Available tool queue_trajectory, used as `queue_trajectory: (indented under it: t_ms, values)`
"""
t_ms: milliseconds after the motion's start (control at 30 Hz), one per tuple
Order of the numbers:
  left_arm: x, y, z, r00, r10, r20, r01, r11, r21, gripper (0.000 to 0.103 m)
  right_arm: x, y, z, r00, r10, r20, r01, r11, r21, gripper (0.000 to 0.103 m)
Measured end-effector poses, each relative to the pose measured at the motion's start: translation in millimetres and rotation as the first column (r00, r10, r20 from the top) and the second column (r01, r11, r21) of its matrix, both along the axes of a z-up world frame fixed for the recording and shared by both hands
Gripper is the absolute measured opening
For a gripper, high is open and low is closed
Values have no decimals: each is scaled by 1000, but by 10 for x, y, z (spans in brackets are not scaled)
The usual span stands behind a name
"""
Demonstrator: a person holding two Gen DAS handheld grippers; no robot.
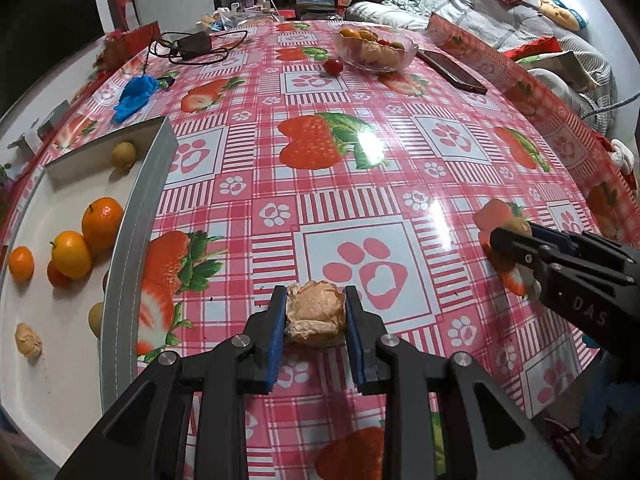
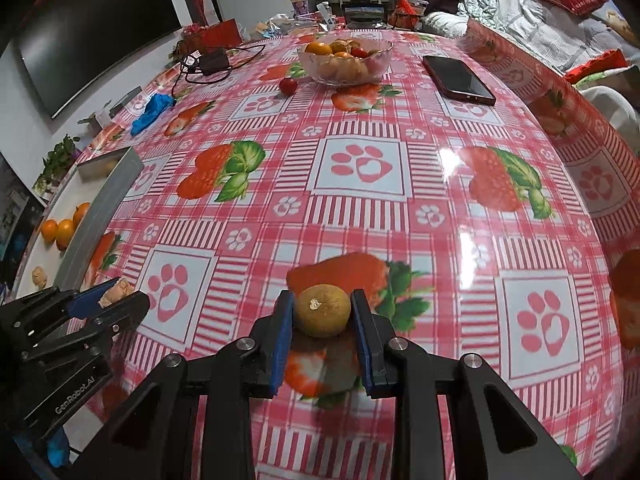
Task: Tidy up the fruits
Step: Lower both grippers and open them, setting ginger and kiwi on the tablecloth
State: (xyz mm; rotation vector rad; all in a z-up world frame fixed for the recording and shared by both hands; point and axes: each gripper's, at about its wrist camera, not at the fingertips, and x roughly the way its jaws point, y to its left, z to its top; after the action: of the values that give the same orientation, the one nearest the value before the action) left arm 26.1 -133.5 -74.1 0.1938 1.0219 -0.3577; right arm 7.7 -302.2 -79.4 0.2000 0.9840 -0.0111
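Note:
My left gripper (image 1: 315,312) is shut on a wrinkled tan fruit (image 1: 315,314), held above the tablecloth just right of the white tray (image 1: 132,216). In the tray lie several oranges (image 1: 102,223), a brownish round fruit (image 1: 123,155) and another tan wrinkled fruit (image 1: 28,339). My right gripper (image 2: 322,312) is shut on a round yellow-brown fruit (image 2: 322,310); it shows at the right of the left wrist view (image 1: 516,236). The left gripper (image 2: 116,300) appears at the lower left of the right wrist view. A glass bowl (image 2: 345,60) of mixed fruits stands at the far side, a small red fruit (image 2: 287,85) beside it.
A phone (image 2: 458,79) lies right of the bowl. A blue crumpled glove (image 2: 152,112) and a black charger with cable (image 2: 212,62) sit at the far left. The table (image 2: 362,168) has a pink strawberry-print cloth. A bed with pillows is beyond the right edge.

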Motion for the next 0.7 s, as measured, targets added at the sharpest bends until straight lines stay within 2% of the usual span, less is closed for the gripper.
queue_trajectory:
  t_ms: [167,700]
  values:
    - [-2,5,-7,1000,3,9,-3,1000,-5,29,2,-37,0,1000,-18,-5,18,999,31,30]
    - [-23,15,-1,1000,8,17,-8,1000,-5,30,3,17,3,1000,-4,-1,4,1000,-10,30]
